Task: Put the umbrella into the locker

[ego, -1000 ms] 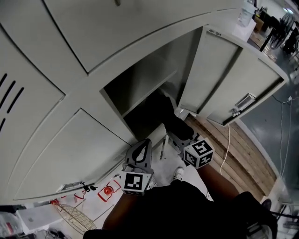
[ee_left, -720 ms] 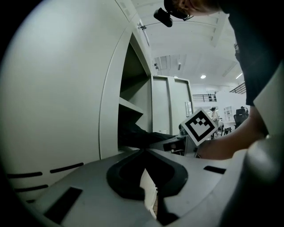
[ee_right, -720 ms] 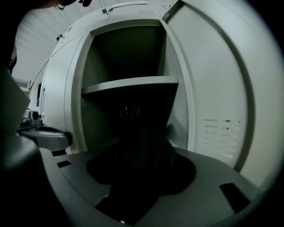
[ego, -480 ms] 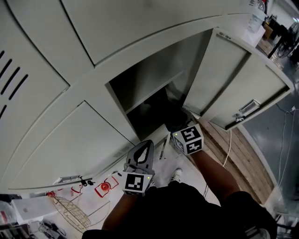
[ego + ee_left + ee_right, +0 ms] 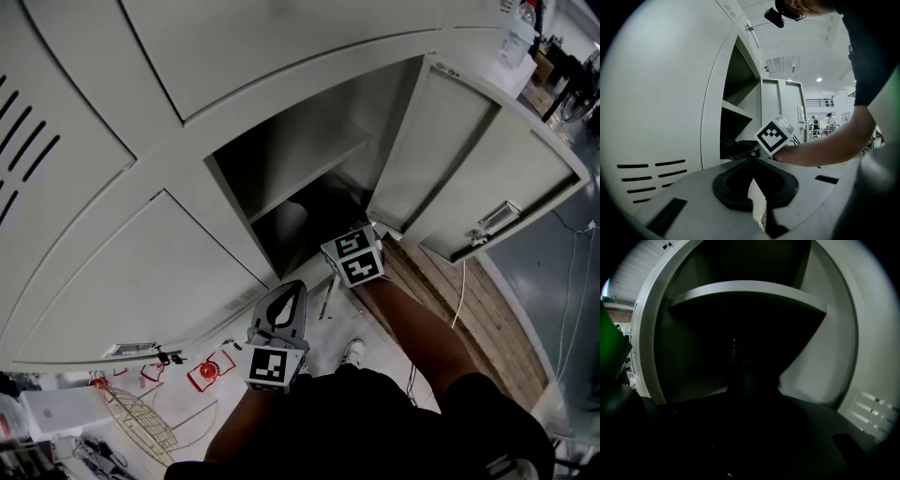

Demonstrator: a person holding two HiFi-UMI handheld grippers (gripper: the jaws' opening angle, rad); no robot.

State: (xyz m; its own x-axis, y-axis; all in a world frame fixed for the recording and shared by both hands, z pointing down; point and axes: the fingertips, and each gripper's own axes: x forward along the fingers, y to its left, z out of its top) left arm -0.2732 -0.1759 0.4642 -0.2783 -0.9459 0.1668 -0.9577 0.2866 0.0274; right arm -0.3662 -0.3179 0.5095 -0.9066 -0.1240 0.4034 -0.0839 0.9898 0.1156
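Grips the folded black umbrella (image 5: pixel 737 145) with the right tool (image 5: pixel 330 239), deep under the shelf inside the open grey metal locker (image 5: pixel 281 178). Holds the left tool (image 5: pixel 751 159) outside, closed on nothing. Looks nearly done: just releasing and withdrawing to go.

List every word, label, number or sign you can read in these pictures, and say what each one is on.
No text here can be read.
Far marker cube, at the locker opening: black-and-white square pattern only, no letters.
Near marker cube: the same kind of pattern, no letters.
Bottle at the head view's top right: label too small to read.
Red tags on the floor: too small to read.
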